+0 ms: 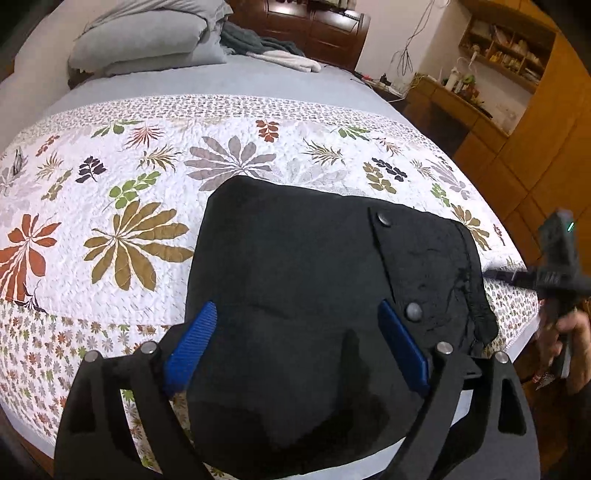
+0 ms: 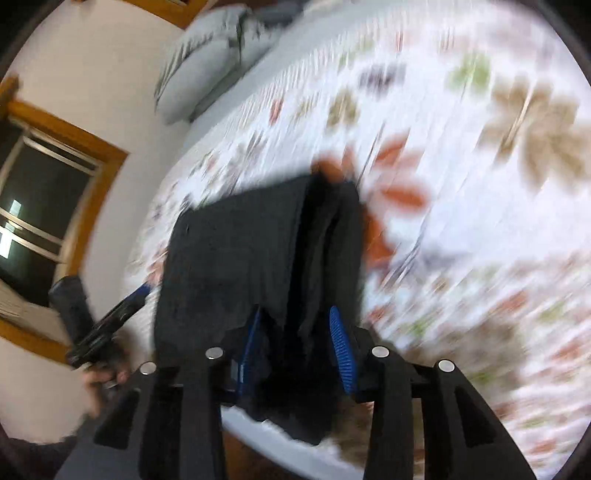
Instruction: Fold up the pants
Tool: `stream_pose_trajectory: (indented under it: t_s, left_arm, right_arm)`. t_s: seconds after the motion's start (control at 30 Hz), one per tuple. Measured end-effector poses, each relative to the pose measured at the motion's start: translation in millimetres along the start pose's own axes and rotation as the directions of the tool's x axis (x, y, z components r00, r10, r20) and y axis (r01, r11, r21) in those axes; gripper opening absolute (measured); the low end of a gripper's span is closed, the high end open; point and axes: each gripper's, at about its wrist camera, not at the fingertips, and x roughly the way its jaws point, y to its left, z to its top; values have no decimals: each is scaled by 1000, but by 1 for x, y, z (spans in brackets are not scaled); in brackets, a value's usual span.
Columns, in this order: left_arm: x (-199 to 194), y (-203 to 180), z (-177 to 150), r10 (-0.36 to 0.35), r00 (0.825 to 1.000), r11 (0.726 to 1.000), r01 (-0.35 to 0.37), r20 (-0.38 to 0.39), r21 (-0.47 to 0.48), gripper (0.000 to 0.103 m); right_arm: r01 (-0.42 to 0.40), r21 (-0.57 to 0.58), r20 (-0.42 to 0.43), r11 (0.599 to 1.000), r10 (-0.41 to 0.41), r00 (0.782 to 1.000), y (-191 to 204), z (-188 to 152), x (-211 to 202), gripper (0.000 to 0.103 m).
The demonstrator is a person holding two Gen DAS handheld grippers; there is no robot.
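Pants (image 1: 295, 280) overhang quilt (image 1: 110, 177) edge.

A floral quilt (image 1: 147, 229) covers the bed below grey pillows (image 1: 147, 40), beside wooden shelves (image 1: 506, 48).

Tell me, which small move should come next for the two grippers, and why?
Probably lower both grippers and lay the black pants flat on the floral quilt. The left gripper and right gripper each straddle bunched cloth near the bed's edge.

Matt black cloth pants (image 1: 295, 280) with dull metal snaps, quilted stitched bedspread (image 1: 110, 221), glossy wooden headboard (image 1: 314, 26)
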Motion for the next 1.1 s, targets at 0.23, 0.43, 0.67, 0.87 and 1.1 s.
stream_pose_trajectory:
  t_s: [0.23, 0.43, 0.67, 0.87, 1.1]
  left_arm:
    - [20, 3, -7, -7, 999, 1000, 6, -44, -4, 89]
    - [28, -3, -7, -5, 998, 1000, 7, -57, 28, 91]
    - [-8, 12, -8, -66, 998, 998, 66, -8, -14, 91]
    - [-14, 47, -12, -103, 994, 987, 97, -40, -129, 91]
    - [-20, 122, 20, -308, 949, 902, 267, -74, -339, 94]
  right_arm:
    - [-109, -39, -51, 993, 107, 993, 29, 28, 51, 35]
    - [-47, 30, -89, 998, 50, 995, 0, 35, 75, 0]
    - [-204, 17, -5, 979, 204, 979, 35, -17, 12, 36]
    - [-107, 94, -80, 990, 115, 990, 14, -56, 35, 11]
    - [-147, 88, 6, 985, 147, 989, 19, -42, -27, 64]
